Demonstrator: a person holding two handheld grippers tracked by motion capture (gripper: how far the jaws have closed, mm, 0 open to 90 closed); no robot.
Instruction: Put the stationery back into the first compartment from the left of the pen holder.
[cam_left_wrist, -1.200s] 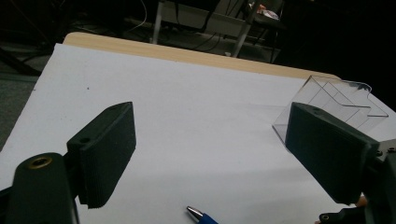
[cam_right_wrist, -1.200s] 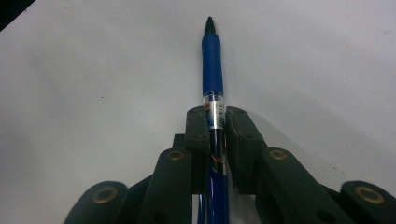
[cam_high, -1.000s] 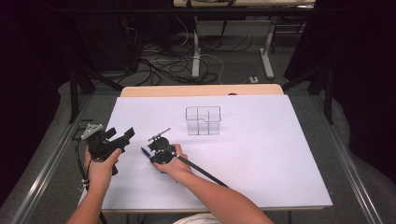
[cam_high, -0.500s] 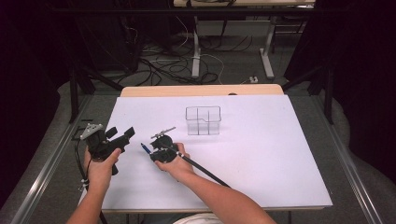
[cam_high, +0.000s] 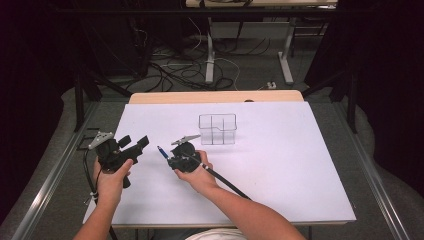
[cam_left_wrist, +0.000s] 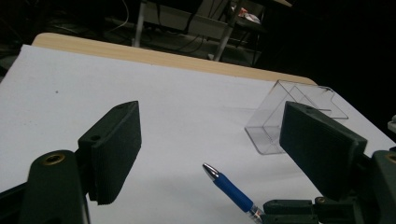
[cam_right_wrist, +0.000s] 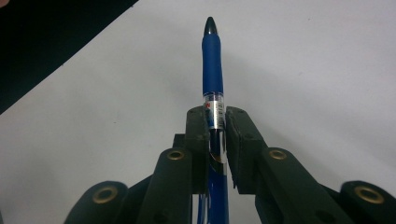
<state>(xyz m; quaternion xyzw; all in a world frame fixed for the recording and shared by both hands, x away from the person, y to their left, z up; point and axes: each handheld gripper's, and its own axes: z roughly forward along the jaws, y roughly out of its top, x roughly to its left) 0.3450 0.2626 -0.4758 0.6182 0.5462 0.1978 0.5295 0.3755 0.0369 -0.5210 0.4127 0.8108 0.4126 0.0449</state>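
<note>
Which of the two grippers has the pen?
The right gripper: its jaws pinch the blue pen. The left gripper stands open, holding nothing.

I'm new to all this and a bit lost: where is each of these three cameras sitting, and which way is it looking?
High view: above the person's side, looking forward and down on the white table; both forearms, the left gripper and right gripper show.
Left gripper view: rides that gripper, looking between its open jaws across the table at the clear box.
Right gripper view: looks along its jaws, shut on the blue pen.
All three share the pen.
</note>
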